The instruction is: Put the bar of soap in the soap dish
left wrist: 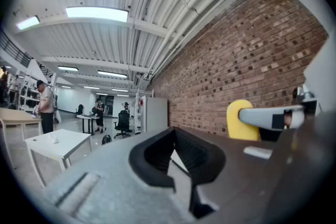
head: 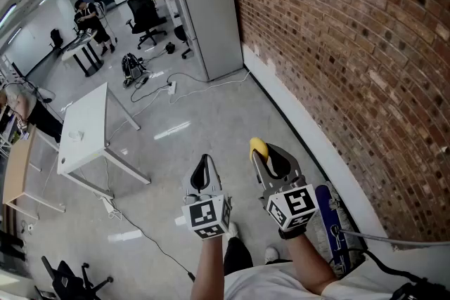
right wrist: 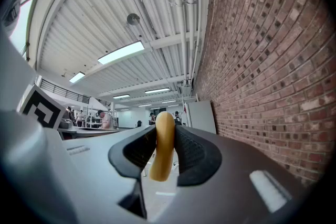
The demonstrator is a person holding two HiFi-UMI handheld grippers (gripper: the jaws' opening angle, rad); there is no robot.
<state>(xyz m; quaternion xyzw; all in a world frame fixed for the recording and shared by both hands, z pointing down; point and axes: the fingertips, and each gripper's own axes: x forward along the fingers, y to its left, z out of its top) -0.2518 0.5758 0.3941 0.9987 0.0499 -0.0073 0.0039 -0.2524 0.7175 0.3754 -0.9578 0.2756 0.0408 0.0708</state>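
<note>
**A:** Right gripper view: what is the right gripper doing?

**B:** It is pinching the yellow bar of soap on edge between its pads, probably so it is not slipping while being carried. The left gripper is riding alongside, jaws together on nothing.

**A:** And the dish?

**B:** No soap dish is showing. Farther off, only a white table and brick wall are appearing.

Bright ceiling strip lights, with strong fisheye warping at edges.
</note>
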